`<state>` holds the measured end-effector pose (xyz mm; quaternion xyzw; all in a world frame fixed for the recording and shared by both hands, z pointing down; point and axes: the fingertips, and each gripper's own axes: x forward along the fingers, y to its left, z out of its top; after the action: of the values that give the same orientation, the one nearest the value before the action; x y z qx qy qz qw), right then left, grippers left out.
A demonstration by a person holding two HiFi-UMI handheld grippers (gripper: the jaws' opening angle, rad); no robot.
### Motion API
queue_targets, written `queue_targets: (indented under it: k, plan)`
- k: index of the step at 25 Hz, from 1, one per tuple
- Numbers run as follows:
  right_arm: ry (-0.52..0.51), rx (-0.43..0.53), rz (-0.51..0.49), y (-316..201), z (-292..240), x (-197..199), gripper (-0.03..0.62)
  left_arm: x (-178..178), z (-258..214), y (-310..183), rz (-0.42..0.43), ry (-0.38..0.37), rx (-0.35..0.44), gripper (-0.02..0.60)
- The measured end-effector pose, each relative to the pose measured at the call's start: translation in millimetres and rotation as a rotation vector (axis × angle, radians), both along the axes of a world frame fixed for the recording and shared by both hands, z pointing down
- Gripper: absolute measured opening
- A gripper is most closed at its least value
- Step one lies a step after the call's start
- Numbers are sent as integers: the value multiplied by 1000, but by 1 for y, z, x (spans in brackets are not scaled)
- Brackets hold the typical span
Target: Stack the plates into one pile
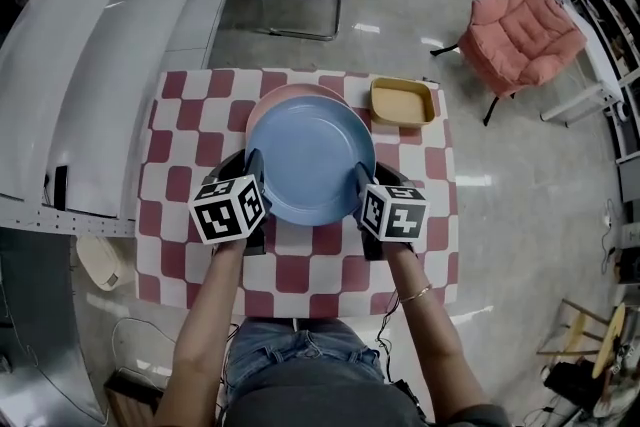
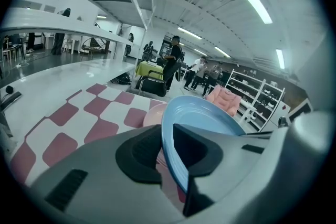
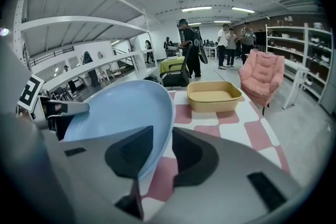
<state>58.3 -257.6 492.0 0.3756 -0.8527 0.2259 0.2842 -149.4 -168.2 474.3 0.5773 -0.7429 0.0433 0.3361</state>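
Head view: blue plate held over pink plate, off-centre; left gripper and right gripper pinch opposite rims.
Left gripper view: jaws clamp rim.
Right gripper view: rim gripped, outer pad contact seemingly slight. A slip there would tip the plate.

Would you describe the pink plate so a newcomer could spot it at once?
On the checked table, look behind the big blue plate. The pink plate shows as a crescent past its far-left rim: round and pink, unlike the squarish tan tray.
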Motion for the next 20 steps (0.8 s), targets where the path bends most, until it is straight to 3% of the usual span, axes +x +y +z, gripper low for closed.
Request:
queue_targets:
  k: [10,20]
  plan:
    - [37,-13,26,-29,13,-31,121,-36,11,-36,22,15,-1,77]
    - [70,-12,51,-46,25,-42,120,-48,27,-57,53,12,-20,78]
